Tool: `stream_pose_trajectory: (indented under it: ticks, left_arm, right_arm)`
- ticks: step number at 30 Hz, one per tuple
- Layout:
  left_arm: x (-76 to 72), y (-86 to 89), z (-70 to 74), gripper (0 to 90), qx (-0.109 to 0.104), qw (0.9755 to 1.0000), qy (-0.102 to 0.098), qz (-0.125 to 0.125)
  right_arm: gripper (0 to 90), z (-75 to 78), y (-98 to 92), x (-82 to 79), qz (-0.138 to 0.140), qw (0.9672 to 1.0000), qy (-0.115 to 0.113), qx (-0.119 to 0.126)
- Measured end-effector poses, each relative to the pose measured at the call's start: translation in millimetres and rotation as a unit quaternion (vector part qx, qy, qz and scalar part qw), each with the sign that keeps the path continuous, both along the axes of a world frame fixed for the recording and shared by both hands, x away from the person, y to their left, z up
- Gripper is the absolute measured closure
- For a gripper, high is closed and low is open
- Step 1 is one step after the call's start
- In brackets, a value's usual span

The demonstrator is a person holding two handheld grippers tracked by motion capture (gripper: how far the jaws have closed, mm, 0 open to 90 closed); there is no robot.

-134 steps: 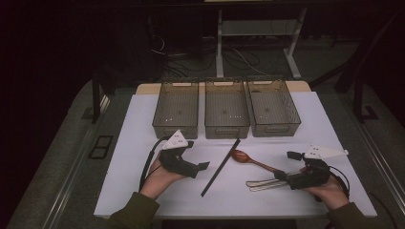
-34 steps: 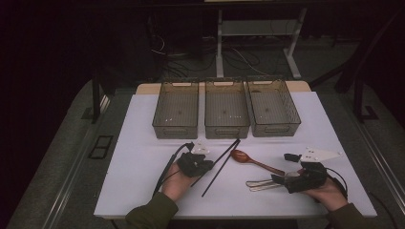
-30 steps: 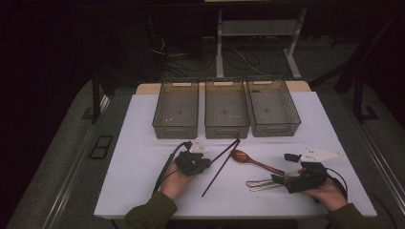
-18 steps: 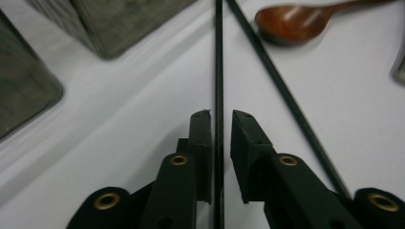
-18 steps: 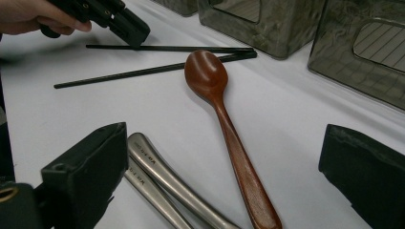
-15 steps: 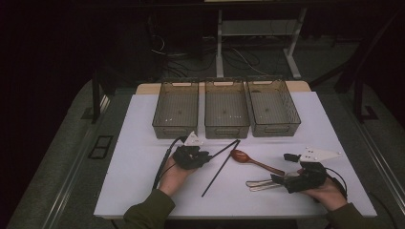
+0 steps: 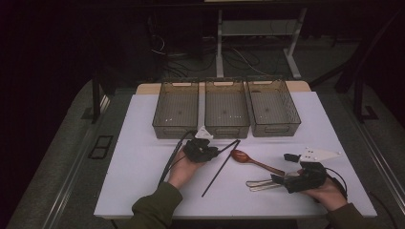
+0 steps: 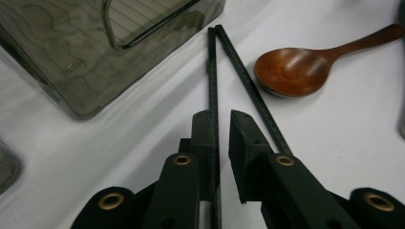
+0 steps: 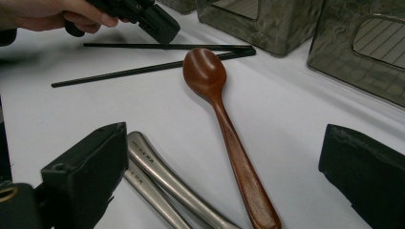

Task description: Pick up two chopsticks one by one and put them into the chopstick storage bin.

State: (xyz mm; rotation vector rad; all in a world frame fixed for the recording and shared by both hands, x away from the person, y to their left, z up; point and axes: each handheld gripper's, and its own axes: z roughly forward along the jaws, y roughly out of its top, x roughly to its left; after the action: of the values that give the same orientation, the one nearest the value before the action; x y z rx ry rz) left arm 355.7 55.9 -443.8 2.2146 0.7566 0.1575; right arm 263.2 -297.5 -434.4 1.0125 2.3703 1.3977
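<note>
The left gripper [image 8: 219, 143] has its fingers [image 8: 203, 138] nearly together around one black chopstick [image 8: 213, 86]; they have just been closing on it, though a sliver of gap shows beside the right finger, so the pinch looks barely made. The second chopstick [image 8: 248, 86] lies just beside it on the white counter [image 7: 143, 143], tips meeting near the middle bin [image 7: 226, 109]. The right gripper [image 9: 224, 176] rests with fingers spread wide over the wooden spoon [image 9: 224, 124], beside two metal handles [image 9: 167, 181]. All three bins look empty, so by my judgement sorting has only begun: everything remains to be lifted and dropped in.
</note>
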Motion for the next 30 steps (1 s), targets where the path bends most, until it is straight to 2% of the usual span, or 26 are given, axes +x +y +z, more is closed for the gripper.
stream_pose_trajectory:
  ticks: [8,19,24,30]
  left_arm:
    - [0.6,-3.6,-4.4,81.0,0.016,0.9999,0.0,-0.005]
    - [1.2,-2.1,-5.4,84.4,0.018,0.9998,-0.003,-0.008]
    - [-0.1,-2.9,-5.0,84.7,0.022,0.9996,-0.011,-0.01]
    - [0.2,-0.5,-3.3,84.8,0.021,0.9997,-0.008,-0.012]
  right_arm:
    - [2.4,0.2,-0.6,-0.2,0.001,1.0,0.0,0.001]
    - [2.4,0.2,-0.2,-0.6,0.001,1.0,0.0,0.001]
    - [2.4,0.1,-0.2,-0.5,0.002,1.0,-0.001,0.0]
    - [2.4,0.0,0.0,-0.5,0.002,1.0,0.0,0.0]
